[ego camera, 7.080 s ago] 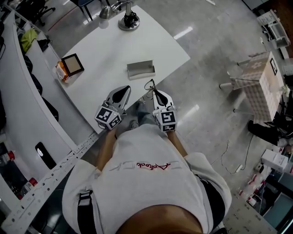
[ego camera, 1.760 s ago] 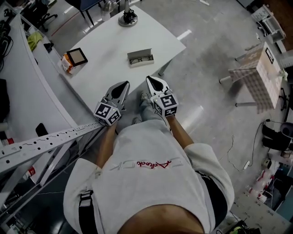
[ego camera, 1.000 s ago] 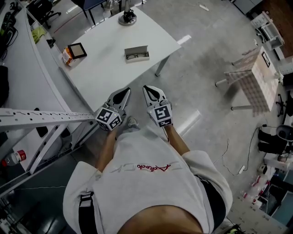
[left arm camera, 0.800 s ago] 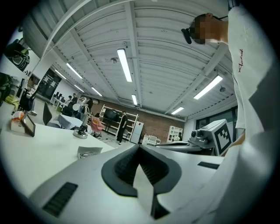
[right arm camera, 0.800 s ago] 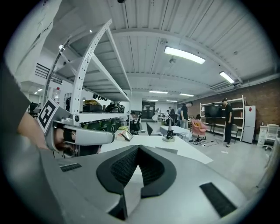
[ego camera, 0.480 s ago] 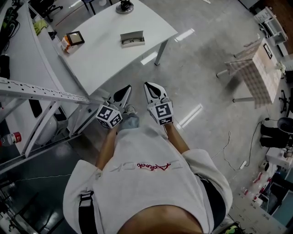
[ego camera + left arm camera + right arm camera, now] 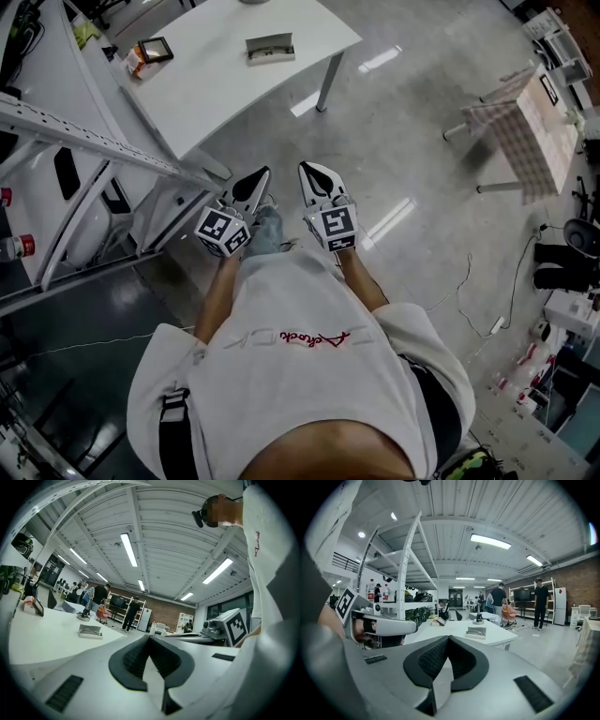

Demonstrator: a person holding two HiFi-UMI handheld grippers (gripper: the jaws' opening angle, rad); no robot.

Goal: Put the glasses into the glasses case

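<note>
Left gripper (image 7: 255,178) and right gripper (image 7: 311,172) are both closed tight with nothing between their jaws. They are held level over the floor, well apart from the white table (image 7: 216,89). The glasses case (image 7: 270,47) sits open near the table's right-hand corner, with the glasses (image 7: 475,631) apparently lying inside. Risk: a closed gripper reaching in could nudge the case off that edge, or catch the steel rack (image 7: 94,141) beside the left gripper.

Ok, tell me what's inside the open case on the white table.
The glasses lie inside the open glasses case, seen faintly in the right gripper view. The case floor beneath them is covered; anything smaller is too far off to tell.
</note>
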